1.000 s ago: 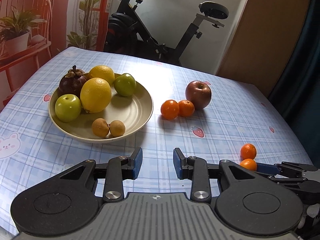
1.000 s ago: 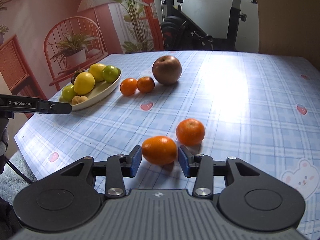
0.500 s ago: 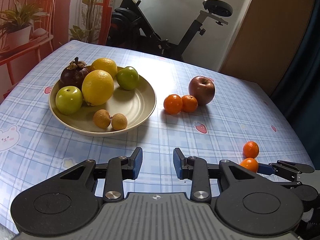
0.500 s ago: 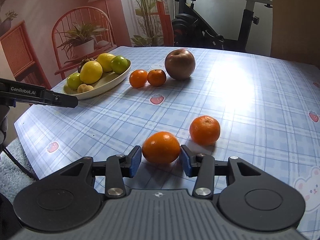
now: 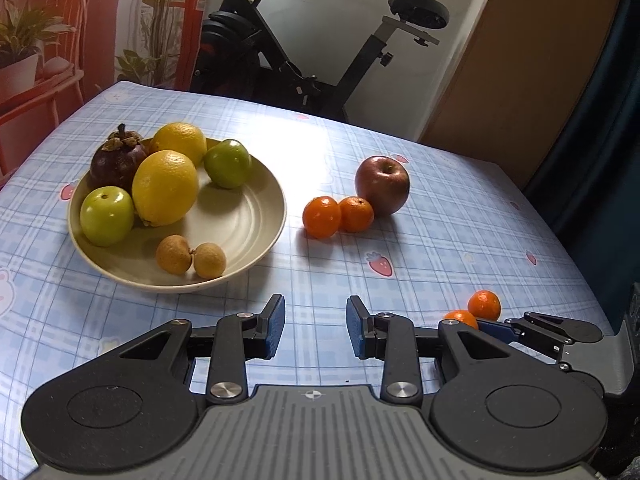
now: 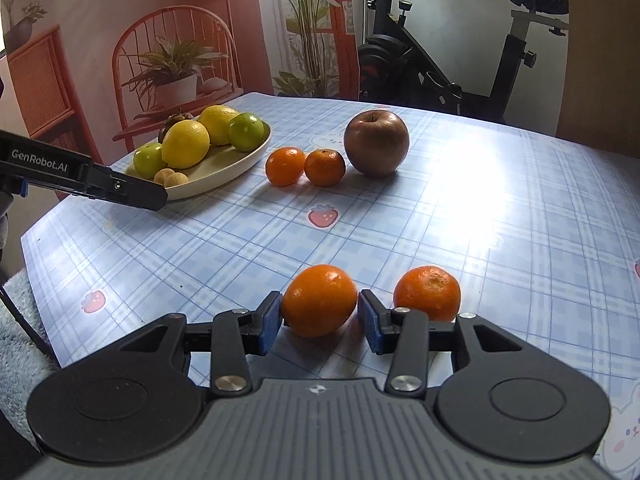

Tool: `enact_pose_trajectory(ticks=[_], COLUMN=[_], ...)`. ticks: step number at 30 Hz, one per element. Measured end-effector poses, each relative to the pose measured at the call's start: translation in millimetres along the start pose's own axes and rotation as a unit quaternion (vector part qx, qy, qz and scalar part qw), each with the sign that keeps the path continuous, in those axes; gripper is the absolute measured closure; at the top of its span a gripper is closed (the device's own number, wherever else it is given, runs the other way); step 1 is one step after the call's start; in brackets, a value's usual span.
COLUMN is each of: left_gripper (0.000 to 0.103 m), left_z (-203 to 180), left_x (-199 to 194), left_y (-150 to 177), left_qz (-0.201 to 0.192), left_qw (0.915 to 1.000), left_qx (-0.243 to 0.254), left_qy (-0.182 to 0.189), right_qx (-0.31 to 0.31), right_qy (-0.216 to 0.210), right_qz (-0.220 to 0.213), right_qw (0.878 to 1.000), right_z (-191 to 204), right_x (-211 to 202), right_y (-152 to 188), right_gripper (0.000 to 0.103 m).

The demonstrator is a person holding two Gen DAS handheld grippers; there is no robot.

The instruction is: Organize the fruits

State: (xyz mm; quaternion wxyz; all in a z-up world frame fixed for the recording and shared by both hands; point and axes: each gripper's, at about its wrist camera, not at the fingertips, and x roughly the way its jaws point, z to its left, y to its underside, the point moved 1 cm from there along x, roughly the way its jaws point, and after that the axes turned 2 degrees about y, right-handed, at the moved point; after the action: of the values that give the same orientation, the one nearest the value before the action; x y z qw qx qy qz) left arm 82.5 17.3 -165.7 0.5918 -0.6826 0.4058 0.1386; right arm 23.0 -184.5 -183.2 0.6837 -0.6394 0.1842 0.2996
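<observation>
Meanwhile, four tangerines sit on the table [image 5: 440, 240], one [image 6: 319, 300] between my right fingers [image 6: 267, 322], which touch it on one side only. My left fingers [image 5: 276, 326] stand parted, empty. Seven fruits fill the plate [image 5: 256, 236]; one red apple [image 5: 382, 185] waits beside it.

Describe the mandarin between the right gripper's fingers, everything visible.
The mandarin is small, bright orange and slightly flattened, with glossy dimpled peel and no stem in view. It rests on the blue checked tablecloth, between the blue pads of the right gripper. The left pad touches it; the right sits at its edge, contact unclear. A second mandarin lies close on its right, apart.
</observation>
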Motion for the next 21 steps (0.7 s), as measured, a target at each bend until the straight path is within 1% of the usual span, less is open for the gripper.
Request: enact_pose_trajectory(ticks=[2,5,10,16,21], left_gripper=[0.068,0.068,0.068,0.068,0.068], left_z=[-7,-17,-38,-58,-65], left_x=[8,18,36,50,62], left_y=[-4,-11,-19,-12,-11], left_qz=[0.006,0.016,0.043,0.068,0.082], left_qw=[0.9998,0.9993,0.9965,0.9922,0.9906], left_qx=[0.018,0.029,0.035,0.039,0.041], left_qy=[0.004,0.015,0.063,0.097,0.102], right_qx=[0.008,0.012,0.004,-0.006,-0.002], right_qy=[-0.003,-0.008,-0.004,-0.002,-0.006], right_qz=[0.0,-0.002,-0.005,-0.016,-0.021], right_qw=[1.0,1.0,1.0,1.0,1.0], right_z=[-3,-6,-3,1,0], right_x=[-2,-3,-4,-8,-9], right_y=[1,1,3,10,12], right_gripper=[0.056,0.055,0.055,0.055,0.054])
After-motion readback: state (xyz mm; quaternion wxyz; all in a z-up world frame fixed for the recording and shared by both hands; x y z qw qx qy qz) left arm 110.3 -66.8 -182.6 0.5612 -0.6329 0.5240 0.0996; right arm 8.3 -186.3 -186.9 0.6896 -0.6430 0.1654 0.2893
